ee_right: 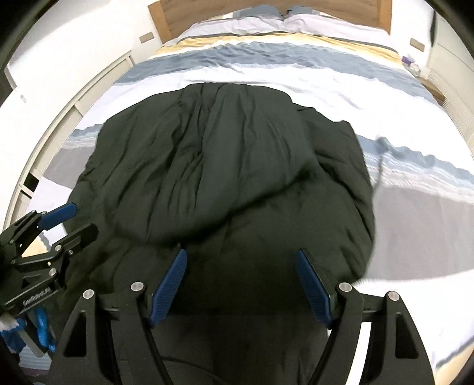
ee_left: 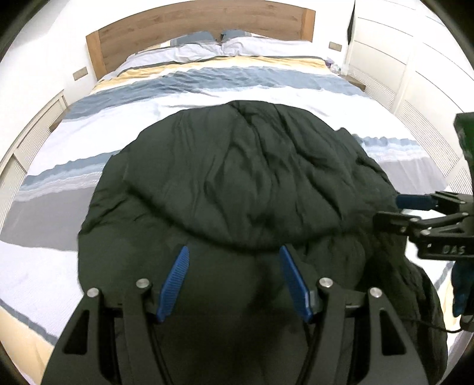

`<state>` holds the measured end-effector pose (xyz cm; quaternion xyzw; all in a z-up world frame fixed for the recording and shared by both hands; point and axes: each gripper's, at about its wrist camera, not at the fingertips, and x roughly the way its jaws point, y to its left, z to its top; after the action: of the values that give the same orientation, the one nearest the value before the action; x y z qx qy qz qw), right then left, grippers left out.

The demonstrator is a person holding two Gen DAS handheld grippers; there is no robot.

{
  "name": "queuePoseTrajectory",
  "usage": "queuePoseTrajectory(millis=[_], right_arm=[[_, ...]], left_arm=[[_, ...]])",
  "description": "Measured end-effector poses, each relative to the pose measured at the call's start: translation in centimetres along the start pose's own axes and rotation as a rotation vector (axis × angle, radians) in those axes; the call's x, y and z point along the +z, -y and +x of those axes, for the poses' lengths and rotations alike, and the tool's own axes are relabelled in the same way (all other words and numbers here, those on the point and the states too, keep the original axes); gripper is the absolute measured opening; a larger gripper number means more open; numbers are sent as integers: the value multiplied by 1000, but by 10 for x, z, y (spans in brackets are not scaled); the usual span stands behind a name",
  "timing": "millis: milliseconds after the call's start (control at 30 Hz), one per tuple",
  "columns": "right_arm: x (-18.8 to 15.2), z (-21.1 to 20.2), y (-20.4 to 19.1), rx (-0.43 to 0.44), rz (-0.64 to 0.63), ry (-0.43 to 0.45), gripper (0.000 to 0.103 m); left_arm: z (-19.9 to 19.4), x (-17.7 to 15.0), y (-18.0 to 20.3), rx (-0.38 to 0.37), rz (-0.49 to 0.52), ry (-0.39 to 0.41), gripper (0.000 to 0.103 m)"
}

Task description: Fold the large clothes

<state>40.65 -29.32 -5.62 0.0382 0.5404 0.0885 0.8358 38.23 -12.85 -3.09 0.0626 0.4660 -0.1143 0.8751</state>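
Your dark padded coat [ee_left: 237, 177] folded over itself, puffy, creased, on the striped bed [ee_left: 207, 83], your left gripper [ee_left: 234, 254] and right gripper [ee_right: 241, 257] both spread wide, holding nothing

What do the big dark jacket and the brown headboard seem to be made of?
The big dark puffy jacket looks like padded synthetic fabric with a matte finish: soft, thick creases. The brown headboard looks like wood or wood veneer with a matte finish: grain streaks show.

- Striped duvet [ee_left: 207, 88] in white, grey-blue and yellow bands, spread over the bed.
- Two white pillows [ee_left: 225, 47] side by side at the head.
- Wooden headboard [ee_left: 195, 20] against a white wall.
- White louvred cabinet [ee_left: 414, 74] along the right side.
- Small purple item [ee_right: 408, 61], unidentifiable.
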Motion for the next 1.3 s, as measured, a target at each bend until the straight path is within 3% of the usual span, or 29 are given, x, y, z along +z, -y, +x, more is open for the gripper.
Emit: queuePoseTrajectory(millis=[500, 833, 1300], right_arm=[[-85, -62, -3, -60, 58, -103, 75], [-109, -99, -1, -112, 89, -110, 76], [-136, -130, 15, -163, 169, -106, 81]], left_arm=[[-73, -48, -49, 42, -23, -49, 62], [-97, -66, -80, 81, -48, -63, 62], [-111, -73, -92, 103, -27, -69, 62]])
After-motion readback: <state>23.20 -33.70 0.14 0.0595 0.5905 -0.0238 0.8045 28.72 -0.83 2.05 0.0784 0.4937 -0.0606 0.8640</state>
